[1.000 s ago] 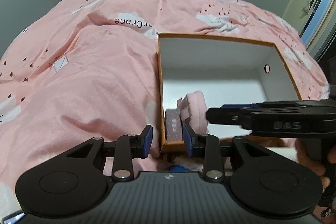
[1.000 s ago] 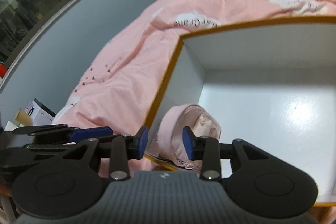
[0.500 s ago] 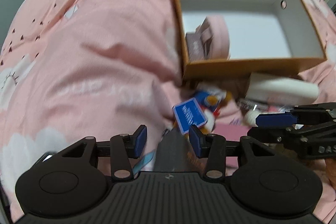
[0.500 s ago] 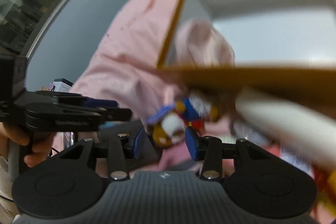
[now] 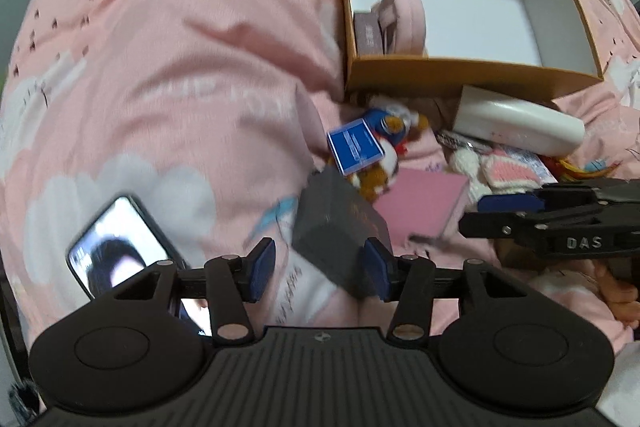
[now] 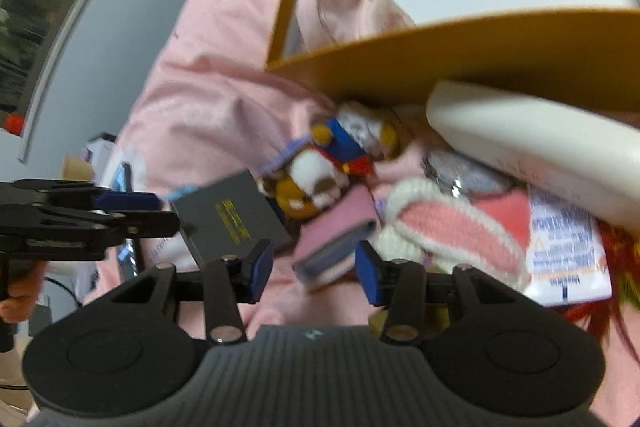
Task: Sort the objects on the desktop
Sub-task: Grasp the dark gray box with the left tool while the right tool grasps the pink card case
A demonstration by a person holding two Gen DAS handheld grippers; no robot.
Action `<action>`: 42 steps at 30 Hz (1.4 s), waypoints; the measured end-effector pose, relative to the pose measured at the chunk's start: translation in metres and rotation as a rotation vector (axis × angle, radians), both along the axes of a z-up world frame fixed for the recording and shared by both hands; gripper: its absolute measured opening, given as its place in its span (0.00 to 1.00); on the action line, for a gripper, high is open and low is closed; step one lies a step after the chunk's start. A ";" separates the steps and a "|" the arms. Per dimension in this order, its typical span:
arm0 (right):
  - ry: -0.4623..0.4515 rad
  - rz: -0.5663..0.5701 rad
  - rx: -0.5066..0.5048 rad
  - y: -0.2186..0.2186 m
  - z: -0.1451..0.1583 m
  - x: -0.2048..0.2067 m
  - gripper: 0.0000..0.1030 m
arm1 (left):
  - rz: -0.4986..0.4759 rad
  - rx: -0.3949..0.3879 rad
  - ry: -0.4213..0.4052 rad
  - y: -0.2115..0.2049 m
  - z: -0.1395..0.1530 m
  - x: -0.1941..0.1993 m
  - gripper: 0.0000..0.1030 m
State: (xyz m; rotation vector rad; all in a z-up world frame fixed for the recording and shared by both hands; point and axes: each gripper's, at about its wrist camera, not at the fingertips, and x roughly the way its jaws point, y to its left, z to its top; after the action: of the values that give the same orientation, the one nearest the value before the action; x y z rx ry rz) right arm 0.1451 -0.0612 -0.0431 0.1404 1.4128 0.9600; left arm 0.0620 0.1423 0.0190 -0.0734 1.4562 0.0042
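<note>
Left gripper [image 5: 318,273]: jaws opening, pads astride dark grey box [image 5: 340,223], apparently lining up a pick.
Right gripper [image 6: 314,267]: jaws opening, empty, aimed at pink notebook [image 6: 336,239].
Cardboard box [image 5: 460,75]: collecting sorted items; pink pouch [image 5: 404,19] already inside.

Pink cloud-print duvet [image 5: 168,75] across a bed — grey wall [image 6: 132,11] and window frame [image 6: 60,39] beyond

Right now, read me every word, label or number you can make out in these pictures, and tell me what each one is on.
"DAS": white letters on the black right gripper.
Yellow print on the dark grey rectangular box: too blurred to read.
White print on the small blue card: too small to read.
Blue print on the white sachet: blurred, unreadable.
White lettering on the pink quilt: blurred, unreadable.
</note>
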 end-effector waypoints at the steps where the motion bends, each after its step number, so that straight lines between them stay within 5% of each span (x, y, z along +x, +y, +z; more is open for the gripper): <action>1: 0.003 0.005 -0.008 0.001 -0.001 -0.001 0.49 | 0.007 -0.012 0.010 0.001 -0.002 -0.002 0.56; 13: 0.094 0.008 -0.064 0.014 -0.020 0.009 0.57 | 0.209 -0.104 -0.019 0.009 -0.032 -0.007 0.61; 20: 0.167 0.006 -0.090 0.028 -0.033 0.018 0.57 | 0.216 -0.110 -0.054 -0.001 -0.039 -0.006 0.61; 24: 0.162 -0.001 -0.092 0.035 -0.037 0.015 0.57 | 0.174 -0.084 -0.105 -0.013 -0.035 -0.008 0.53; 26: 0.171 -0.018 -0.090 0.036 -0.040 0.017 0.45 | 0.164 -0.069 -0.118 -0.017 -0.034 -0.008 0.53; 31: 0.187 -0.050 -0.074 0.035 -0.050 0.019 0.37 | 0.172 -0.065 -0.145 -0.017 -0.034 -0.013 0.51; 37: 0.109 -0.044 -0.047 0.028 -0.036 0.016 0.27 | 0.114 -0.050 -0.202 -0.015 -0.019 -0.015 0.45; 42: -0.074 -0.026 -0.021 0.017 -0.003 0.016 0.21 | 0.054 -0.022 -0.240 -0.017 -0.008 -0.012 0.40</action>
State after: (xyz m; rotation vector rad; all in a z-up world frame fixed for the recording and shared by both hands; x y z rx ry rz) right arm 0.1609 -0.0440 -0.0459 0.1062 1.3502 0.9201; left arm 0.0500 0.1254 0.0111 -0.1268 1.2143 0.0224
